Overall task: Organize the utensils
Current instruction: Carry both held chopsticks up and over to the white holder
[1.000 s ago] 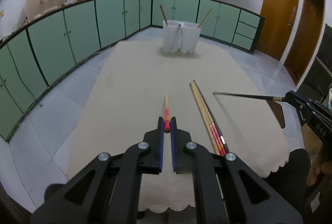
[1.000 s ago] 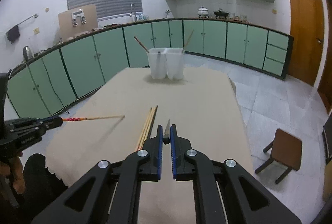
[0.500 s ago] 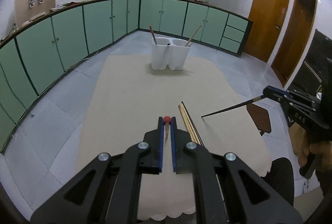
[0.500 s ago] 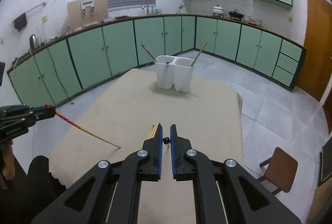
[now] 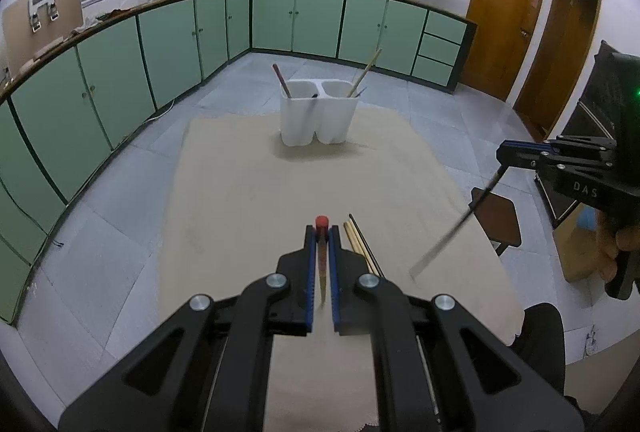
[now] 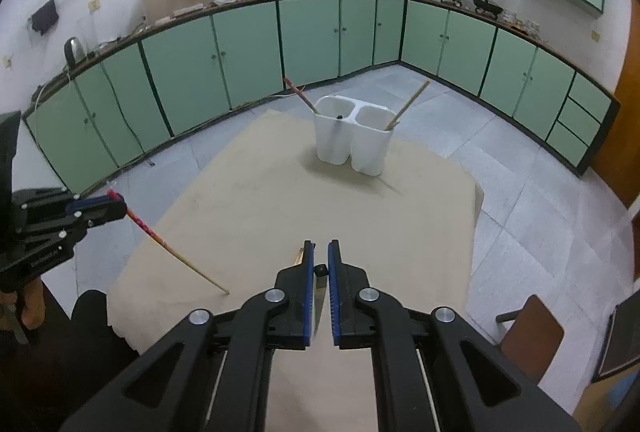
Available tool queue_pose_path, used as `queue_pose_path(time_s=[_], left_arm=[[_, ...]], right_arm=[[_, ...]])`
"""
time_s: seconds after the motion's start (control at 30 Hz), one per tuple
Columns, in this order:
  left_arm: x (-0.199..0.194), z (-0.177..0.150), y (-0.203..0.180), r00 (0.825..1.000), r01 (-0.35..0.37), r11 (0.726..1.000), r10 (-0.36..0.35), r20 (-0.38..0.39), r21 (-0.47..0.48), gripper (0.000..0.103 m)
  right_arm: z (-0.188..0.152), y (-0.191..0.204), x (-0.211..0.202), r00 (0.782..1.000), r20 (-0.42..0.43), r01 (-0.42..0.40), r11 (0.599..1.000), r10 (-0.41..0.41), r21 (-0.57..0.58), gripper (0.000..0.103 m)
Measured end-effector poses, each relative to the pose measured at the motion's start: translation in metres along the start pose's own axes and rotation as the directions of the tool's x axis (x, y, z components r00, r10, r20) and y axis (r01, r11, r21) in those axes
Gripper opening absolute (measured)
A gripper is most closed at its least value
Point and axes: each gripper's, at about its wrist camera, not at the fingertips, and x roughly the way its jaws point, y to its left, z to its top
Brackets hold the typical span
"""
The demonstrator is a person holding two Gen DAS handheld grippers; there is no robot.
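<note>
Left gripper (image 5: 321, 236), low centre of its own view, has its jaws clamped on a red-ended chopstick (image 5: 321, 260) that slants down toward the bench (image 5: 240, 192). Right gripper (image 6: 321, 264), low centre of its view, has jaws pinched on a dark chopstick (image 5: 456, 228), seen at the right of the left view with its tip hanging above the bench. Loose chopsticks (image 5: 360, 244) lie on the bench just right of the left jaws; the white two-cup holder (image 5: 318, 118) stands at the far end, upper centre, one stick leaning in each cup.
</note>
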Motion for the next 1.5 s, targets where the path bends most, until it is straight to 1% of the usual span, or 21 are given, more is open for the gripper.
queue_pose_path(time_s=[0.2,0.5,0.77,0.97,1.2,1.5], left_arm=[[0.002,0.010,-0.001,1.000,0.011,1.000,-0.011,-0.010,0.000,0.005],[0.003,0.026,0.003,1.000,0.014,1.000,-0.014,-0.018,0.006,0.005],[0.004,0.052,0.002,1.000,0.016,1.000,-0.016,-0.017,0.011,0.005],[0.003,0.085,0.000,1.000,0.017,1.000,-0.017,0.008,0.016,0.005],[0.004,0.129,-0.004,0.999,0.025,0.999,-0.026,0.044,0.023,0.005],[0.019,0.190,-0.003,0.997,-0.003,1.000,0.000,0.077,0.029,0.005]], right_arm=[[0.006,-0.002,0.011,0.999,-0.045,-0.011,1.000,0.012,0.009,0.007],[0.014,0.000,0.004,1.000,-0.023,-0.001,1.000,0.001,-0.014,0.007],[0.036,-0.004,-0.005,1.000,-0.001,0.006,1.000,-0.006,-0.028,0.007],[0.064,-0.012,-0.011,1.000,0.008,0.018,1.000,-0.018,-0.026,0.006],[0.102,-0.028,-0.015,1.000,0.003,0.010,1.000,-0.010,0.011,0.006],[0.158,-0.048,-0.008,1.000,0.008,0.022,0.999,-0.022,0.043,0.006]])
